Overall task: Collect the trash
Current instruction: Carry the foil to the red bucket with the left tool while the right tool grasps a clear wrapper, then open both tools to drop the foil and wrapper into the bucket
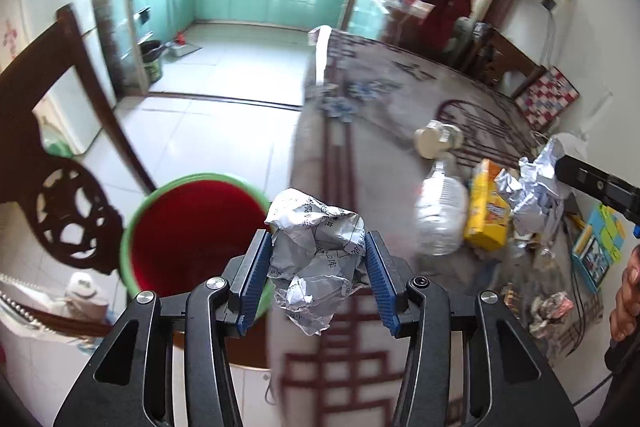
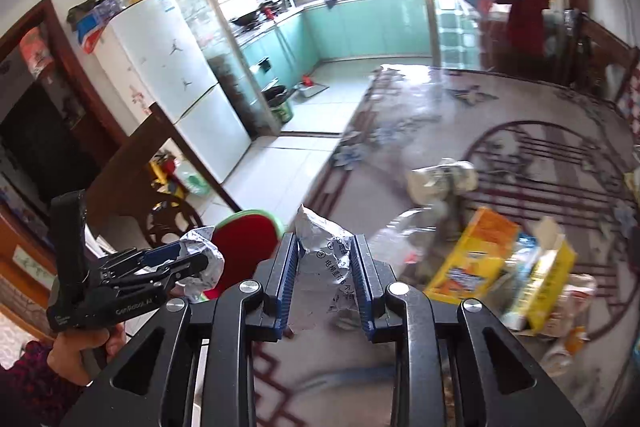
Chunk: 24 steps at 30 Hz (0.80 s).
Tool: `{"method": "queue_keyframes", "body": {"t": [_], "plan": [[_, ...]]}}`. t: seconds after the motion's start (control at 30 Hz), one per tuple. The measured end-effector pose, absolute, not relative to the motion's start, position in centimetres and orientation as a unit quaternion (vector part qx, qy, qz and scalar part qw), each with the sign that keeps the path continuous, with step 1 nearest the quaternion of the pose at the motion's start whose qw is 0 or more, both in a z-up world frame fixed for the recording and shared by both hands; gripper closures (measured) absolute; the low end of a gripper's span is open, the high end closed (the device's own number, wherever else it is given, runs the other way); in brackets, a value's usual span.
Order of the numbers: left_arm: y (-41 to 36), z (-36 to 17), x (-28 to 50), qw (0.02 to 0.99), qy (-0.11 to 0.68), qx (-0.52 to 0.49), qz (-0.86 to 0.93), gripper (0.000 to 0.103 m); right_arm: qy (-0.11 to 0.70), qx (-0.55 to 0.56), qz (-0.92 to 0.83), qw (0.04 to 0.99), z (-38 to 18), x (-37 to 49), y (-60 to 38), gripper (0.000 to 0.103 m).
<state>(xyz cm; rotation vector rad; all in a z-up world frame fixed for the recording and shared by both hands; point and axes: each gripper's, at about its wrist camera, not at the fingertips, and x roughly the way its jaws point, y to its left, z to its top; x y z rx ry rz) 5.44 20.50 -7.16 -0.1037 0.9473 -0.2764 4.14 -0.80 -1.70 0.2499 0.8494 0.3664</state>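
Left gripper [image 1: 316, 267] clamps crumpled paper ball [image 1: 316, 259] beside my red bin [image 1: 192, 227]; right view alone shows right gripper [image 2: 326, 279] pinching printed wrapper [image 2: 328, 247].

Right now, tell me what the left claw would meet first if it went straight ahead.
Probably nothing soon: the left claw, shut on a paper ball, points past the bucket rim along the table edge. Depth is unclear.

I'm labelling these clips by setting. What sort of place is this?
Most likely a lived-in home: a dining area opening onto a kitchen. Teal kitchen cabinets, a white fridge and a carved wooden chair beside the cloth-covered table suggest it.
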Motion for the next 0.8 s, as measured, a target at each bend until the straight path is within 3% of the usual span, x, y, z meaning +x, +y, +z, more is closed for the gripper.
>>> {"method": "queue_keyframes", "body": {"t": [0.3,0.63,0.73,0.8], "plan": [[27.3,-10.9,7.5,0.874,0.481,-0.030,-0.066,0.056,0.433,0.114,0.241,0.861,-5.1,9.7,10.6,0.078],[29.6,-13.1,9.5,0.862,0.500,-0.061,-0.059,0.055,0.451,0.127,0.259,0.845,-8.5,13.1,16.3,0.075],[29.9,-13.1,9.8,0.865,0.495,-0.062,-0.053,0.050,0.449,0.121,0.257,0.847,-8.5,13.6,16.7,0.070],[30.1,-12.8,9.8,0.869,0.489,-0.062,-0.047,0.038,0.445,0.119,0.255,0.850,-8.2,13.4,16.5,0.063]]}}
